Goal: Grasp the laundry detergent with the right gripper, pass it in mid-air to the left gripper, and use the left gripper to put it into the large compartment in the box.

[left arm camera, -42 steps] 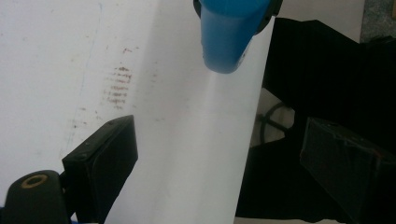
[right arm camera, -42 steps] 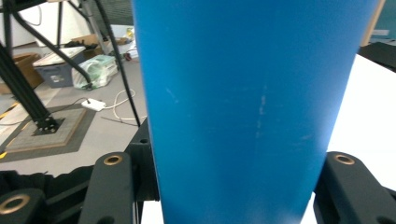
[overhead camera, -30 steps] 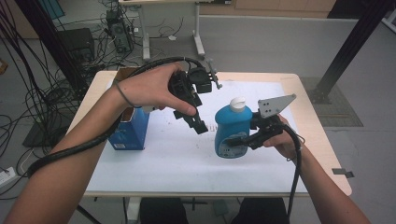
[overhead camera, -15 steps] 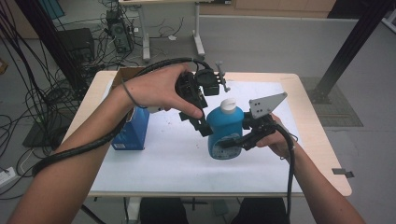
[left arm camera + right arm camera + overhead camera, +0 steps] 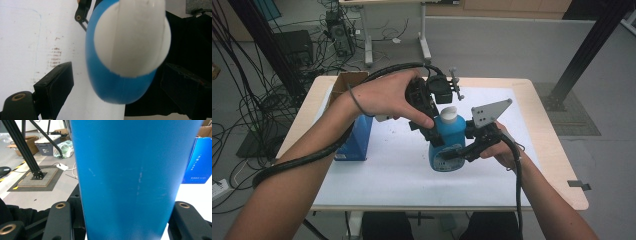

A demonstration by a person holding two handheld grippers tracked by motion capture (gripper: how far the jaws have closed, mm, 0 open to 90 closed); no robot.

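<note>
Blue bottle (image 5: 447,145) with its white cap (image 5: 448,114) is standing upright above the white mat on the counter (image 5: 532,100), and I am pinching its body with my right gripper (image 5: 457,152). I am holding my left gripper (image 5: 432,132) at the cap, jaws spread on either side, not pressing. Beside it a blue box (image 5: 357,137) is standing.
</note>
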